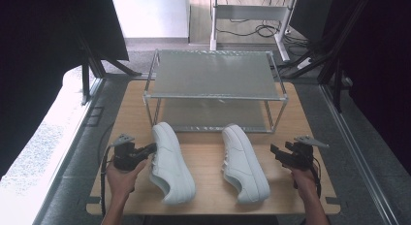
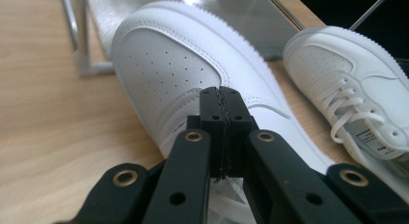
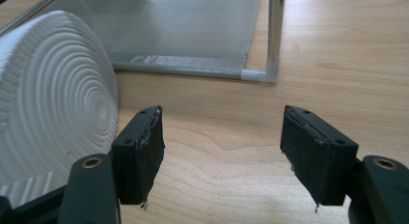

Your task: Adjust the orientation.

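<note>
Left gripper [image 1: 149, 149] clamped against left white sneaker [image 1: 170, 162]; right gripper [image 1: 277, 152] gaping wide, empty, beside right sneaker [image 1: 244, 163] on wooden table [image 1: 208, 154].

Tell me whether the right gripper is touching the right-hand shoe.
Apart. In the high view the right gripper sits beside the right-hand shoe with bare table between them; its own view shows open jaws holding nothing.

Soft even light, dark blurred edges
</note>
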Available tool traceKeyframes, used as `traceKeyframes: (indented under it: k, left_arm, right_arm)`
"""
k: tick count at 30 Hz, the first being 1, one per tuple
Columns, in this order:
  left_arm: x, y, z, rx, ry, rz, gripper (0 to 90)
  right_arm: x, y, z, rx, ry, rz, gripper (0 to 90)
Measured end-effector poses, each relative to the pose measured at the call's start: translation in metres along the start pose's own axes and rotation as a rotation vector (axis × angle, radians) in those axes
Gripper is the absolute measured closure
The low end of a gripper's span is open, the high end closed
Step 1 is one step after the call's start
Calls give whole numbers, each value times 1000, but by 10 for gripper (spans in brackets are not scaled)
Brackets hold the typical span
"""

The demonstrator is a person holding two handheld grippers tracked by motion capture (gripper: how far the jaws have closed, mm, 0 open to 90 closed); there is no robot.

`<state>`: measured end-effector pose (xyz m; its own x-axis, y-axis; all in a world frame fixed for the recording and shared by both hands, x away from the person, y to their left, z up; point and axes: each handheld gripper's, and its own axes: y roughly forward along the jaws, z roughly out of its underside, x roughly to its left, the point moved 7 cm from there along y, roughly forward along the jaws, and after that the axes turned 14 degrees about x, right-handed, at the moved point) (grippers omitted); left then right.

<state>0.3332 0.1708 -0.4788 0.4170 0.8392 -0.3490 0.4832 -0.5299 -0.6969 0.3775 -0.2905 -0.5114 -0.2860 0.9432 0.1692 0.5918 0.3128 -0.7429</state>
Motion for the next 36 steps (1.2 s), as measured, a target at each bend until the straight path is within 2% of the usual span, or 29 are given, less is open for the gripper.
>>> traceKeyframes:
  k: [4, 6, 8, 9, 10, 12, 16, 20, 26, 28, 29, 32, 34, 35, 36]
  left_arm:
    - [-14, 13, -14, -2, 11, 13, 898]
    - [-23, 25, -20, 18, 28, 14, 898]
    - [-31, 42, -22, 72, 51, 11, 899]
    - [-34, 52, -22, 92, 52, 24, 900]
    - [-38, 62, -22, 100, 44, 42, 900]
    - [-40, 67, -23, 97, 42, 36, 900]
    - [-41, 59, -28, 95, 65, 29, 900]
    - [-47, 44, -30, 58, 95, 39, 900]
    - [-65, 31, -25, 30, 125, 88, 900]
    - [-74, 30, -20, 26, 124, 129, 900]
    - [-79, 31, -17, 34, 129, 145, 900]
    - [-95, 39, -8, 79, 173, 157, 900]
    - [-101, 46, -3, 110, 197, 145, 900]
    - [-104, 51, 2, 135, 211, 125, 900]
    - [-104, 51, 2, 135, 211, 125, 900]
  right_arm:
    - [-2, 0, -1, -2, 8, -3, 325]
    - [-2, -2, -1, -7, 9, -6, 325]
    - [-3, -4, -2, -16, 12, -10, 325]
    - [-4, -5, -2, -18, 14, -10, 326]
    - [-5, -5, -2, -21, 19, -9, 325]
    - [-7, -6, -2, -26, 26, -7, 324]
    - [-11, -8, -2, -34, 40, -8, 325]
    - [-10, -7, -1, -29, 37, -8, 326]
    - [-5, -7, -2, -28, 21, -10, 327]
    - [-4, -7, -1, -24, 16, -9, 327]
    - [-4, -7, -1, -21, 14, -10, 327]
    - [-3, -7, -1, -25, 14, -11, 327]
    - [-3, -7, -1, -25, 13, -11, 327]
    - [-3, -7, -1, -24, 12, -10, 327]
    - [-3, -7, 0, -24, 11, -10, 327]
